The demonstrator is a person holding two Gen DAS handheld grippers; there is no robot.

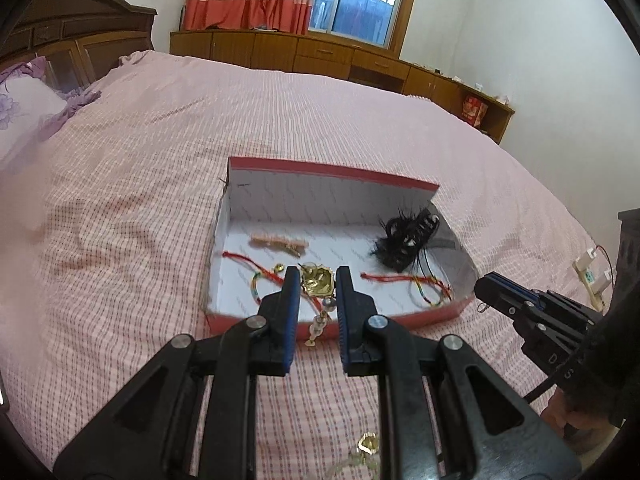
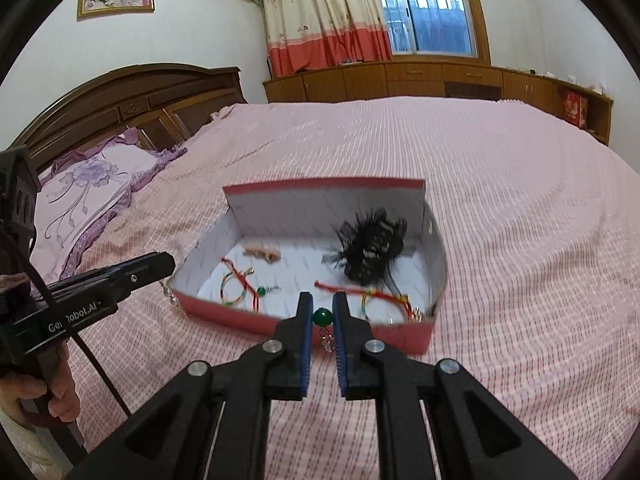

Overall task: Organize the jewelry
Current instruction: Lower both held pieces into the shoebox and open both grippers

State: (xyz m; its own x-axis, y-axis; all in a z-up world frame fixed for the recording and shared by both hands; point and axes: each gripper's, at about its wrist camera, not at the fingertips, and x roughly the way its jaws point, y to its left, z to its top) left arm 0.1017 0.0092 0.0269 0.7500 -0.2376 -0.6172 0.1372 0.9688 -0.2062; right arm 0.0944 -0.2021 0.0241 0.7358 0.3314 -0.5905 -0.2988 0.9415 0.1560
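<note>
- A shallow red cardboard box with a white patterned lining (image 1: pixel 320 170) lies open on a bed with a pink checked cover (image 1: pixel 140 160); it is where the jewelry is being collected.
- Inside the box lie a black feathered hair clip (image 1: pixel 404 240) at the far right, a peach-coloured hair clip (image 1: pixel 278 242) at the far left, and red braided cord bracelets with coloured threads (image 1: pixel 404 279) on the floor of the box.
- The left gripper (image 1: pixel 318 276) holds a gold-coloured earring with a dangling string of pale beads (image 1: pixel 318 284) between narrowly set jaws, over the box's near wall; the beads hang outside it.
- The right gripper (image 2: pixel 322 306) holds a round green bead earring with a small dangling charm (image 2: pixel 322 317) in narrow jaws, just above the box's near edge.
- A second green bead earring (image 2: pixel 261 291) already lies in the box.
- Another gold piece (image 1: pixel 368 442) lies on the cover, near the lower edge of the left view.
- Risk, as a judgement: if either set of jaws opens this close to the wall, the dangling part may catch on the rim and the earring may fall outside onto the cover.
- The loose cords below could also snag a dangling piece.
</note>
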